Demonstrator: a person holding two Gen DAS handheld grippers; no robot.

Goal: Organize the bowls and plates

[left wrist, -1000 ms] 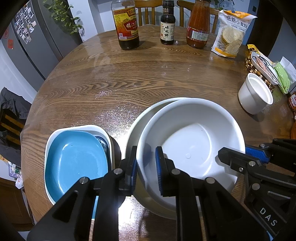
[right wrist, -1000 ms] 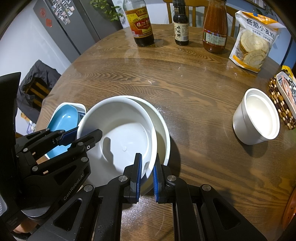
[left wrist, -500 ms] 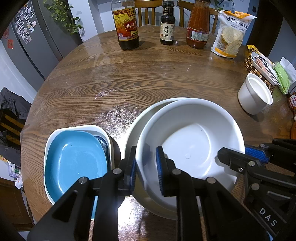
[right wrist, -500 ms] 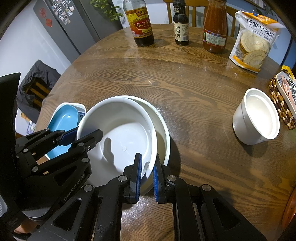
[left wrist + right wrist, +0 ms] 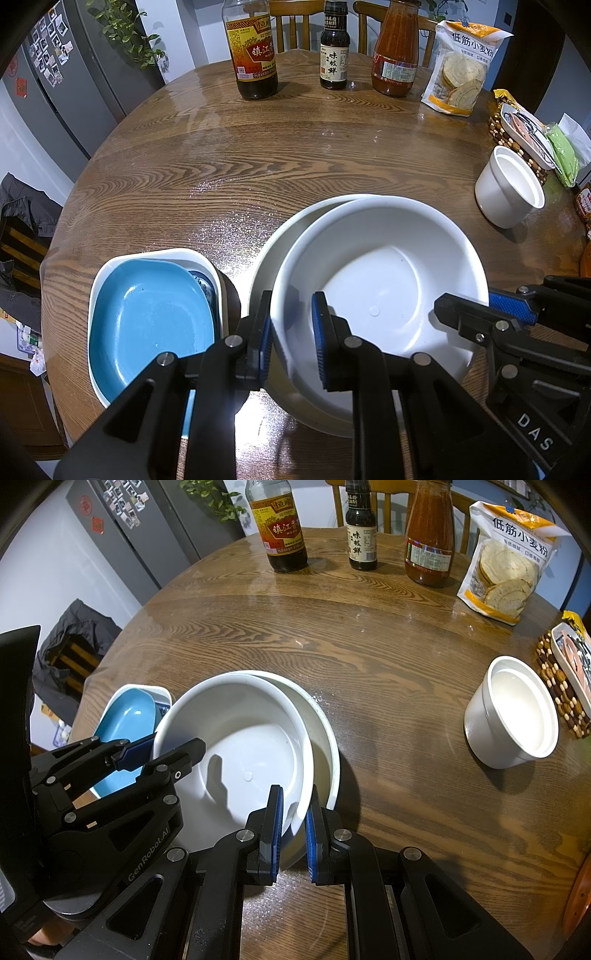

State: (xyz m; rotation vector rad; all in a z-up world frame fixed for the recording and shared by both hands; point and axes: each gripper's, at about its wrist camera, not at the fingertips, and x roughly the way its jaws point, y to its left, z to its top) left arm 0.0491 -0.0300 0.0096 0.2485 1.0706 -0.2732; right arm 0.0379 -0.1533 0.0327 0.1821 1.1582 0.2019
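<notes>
A: Left wrist view first. I have the left gripper (image 5: pixel 291 332) astride the near left rim of the white bowl (image 5: pixel 373 295), one blue pad outside the wall, one inside. Jaws stand narrow; the outer pad looks to be on the wall, but I cannot tell whether the inner one touches or stands just off it

B: And the bowl itself?

A: It sits nested in a larger white bowl (image 5: pixel 273 243), off-centre toward the right, on the round wooden table (image 5: pixel 295 155). Just left of the pair, a blue plate (image 5: pixel 147 317) lies in a white square dish (image 5: pixel 207 258). The right gripper (image 5: pixel 491 314) shows at the far right on the bowl's rim. A white cup (image 5: pixel 506 188) stands well apart to the right; three bottles (image 5: pixel 255 51) and a flour bag (image 5: pixel 461 70) line the far edge

B: Right wrist view?

A: My right gripper (image 5: pixel 293 823) is clamped on the near rim of the white bowl (image 5: pixel 236 746), pads pressed to either side of the wall. The larger white bowl (image 5: pixel 325 723) shows beneath and to the right. The left gripper (image 5: pixel 162 751) is on the opposite rim, blue plate (image 5: pixel 129 716) behind it, white cup (image 5: pixel 513 712) far right
</notes>
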